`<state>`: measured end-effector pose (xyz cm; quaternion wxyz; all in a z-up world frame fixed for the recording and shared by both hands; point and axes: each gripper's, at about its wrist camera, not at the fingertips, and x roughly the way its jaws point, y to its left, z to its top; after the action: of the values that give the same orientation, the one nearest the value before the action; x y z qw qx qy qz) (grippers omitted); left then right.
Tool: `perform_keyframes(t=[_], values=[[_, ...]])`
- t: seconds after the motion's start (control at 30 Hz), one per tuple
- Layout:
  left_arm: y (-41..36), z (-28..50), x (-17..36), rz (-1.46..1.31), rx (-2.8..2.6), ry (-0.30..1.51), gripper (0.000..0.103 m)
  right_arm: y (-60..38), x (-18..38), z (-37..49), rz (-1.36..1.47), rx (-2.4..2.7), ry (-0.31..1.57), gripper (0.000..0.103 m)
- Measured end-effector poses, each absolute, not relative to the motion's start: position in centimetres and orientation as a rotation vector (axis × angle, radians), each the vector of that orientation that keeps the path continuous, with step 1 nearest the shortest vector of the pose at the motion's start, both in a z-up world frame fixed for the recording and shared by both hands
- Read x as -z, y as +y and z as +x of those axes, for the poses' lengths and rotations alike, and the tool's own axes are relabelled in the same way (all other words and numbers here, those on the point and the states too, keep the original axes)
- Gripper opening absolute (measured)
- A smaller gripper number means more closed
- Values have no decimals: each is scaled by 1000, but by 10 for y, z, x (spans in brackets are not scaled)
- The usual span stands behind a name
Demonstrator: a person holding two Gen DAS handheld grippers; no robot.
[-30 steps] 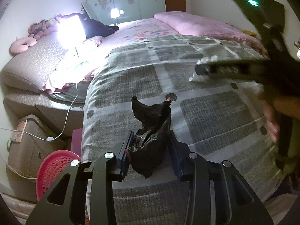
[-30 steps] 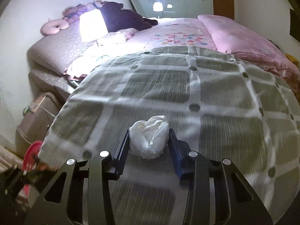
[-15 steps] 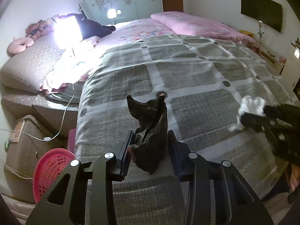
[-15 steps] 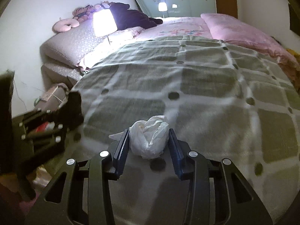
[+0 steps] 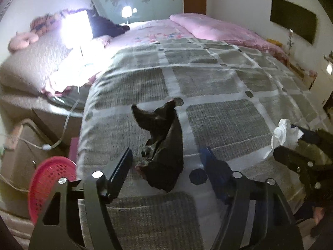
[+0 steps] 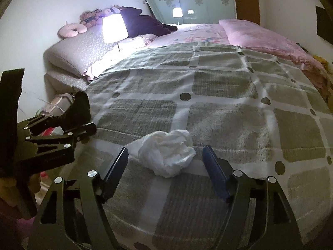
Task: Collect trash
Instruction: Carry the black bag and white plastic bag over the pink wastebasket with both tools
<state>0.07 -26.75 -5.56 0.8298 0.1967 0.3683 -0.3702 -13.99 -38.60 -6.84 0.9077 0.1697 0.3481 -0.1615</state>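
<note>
Below, checked bedspread (image 6: 224,112) (lamp-lit room) — both grippers' (image 5: 166,162) (image 6: 165,158) fingers spread, black bag (image 5: 164,145), tissue (image 6: 166,154) loose.

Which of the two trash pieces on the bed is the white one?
The crumpled tissue, lying between the right gripper's open jaws. The other piece is a black plastic bag between the left gripper's open jaws.

Black bag (image 5: 164,145), white tissue (image 6: 166,152) (grey-checked blanket (image 6: 224,108), pink basket (image 5: 50,185))

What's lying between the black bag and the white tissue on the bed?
Nothing but bare checked blanket. In the left wrist view, the black bag sits between the left claw's open fingers, and the white tissue lies off to the right.
</note>
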Motion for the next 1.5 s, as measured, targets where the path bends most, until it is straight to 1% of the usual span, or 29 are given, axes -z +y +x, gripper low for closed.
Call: perform_keyframes(t=[0.13, 0.2, 0.27, 0.3, 0.4, 0.47, 0.57, 0.6, 0.77, 1.13, 1.5], values=[[-270, -3, 56, 437, 799, 767, 67, -381, 69, -141, 313, 350, 720, 71], [-270, -4, 56, 437, 802, 764, 66, -379, 70, -142, 302, 351, 721, 68], [-270, -5, 56, 438, 811, 765, 65, -379, 70, -142, 299, 345, 721, 60], [-269, -5, 56, 437, 818, 766, 61, -379, 69, -143, 301, 341, 721, 55], [-267, -5, 54, 429, 823, 770, 49, -380, 69, -144, 310, 335, 719, 47], [-265, -3, 53, 408, 825, 782, 38, -380, 69, -145, 321, 327, 717, 45], [-260, 2, 51, 376, 828, 803, 28, -379, 69, -145, 331, 310, 716, 43], [-259, 4, 51, 364, 829, 812, 28, -378, 69, -145, 334, 305, 716, 43], [-254, 7, 49, 339, 837, 834, 26, -377, 68, -145, 351, 283, 712, 42], [-241, 4, 39, 341, 833, 809, 26, -369, 67, -136, 354, 236, 725, 42], [-195, 22, 33, 336, 723, 803, 26, -340, 63, -113, 293, 149, 754, 42]])
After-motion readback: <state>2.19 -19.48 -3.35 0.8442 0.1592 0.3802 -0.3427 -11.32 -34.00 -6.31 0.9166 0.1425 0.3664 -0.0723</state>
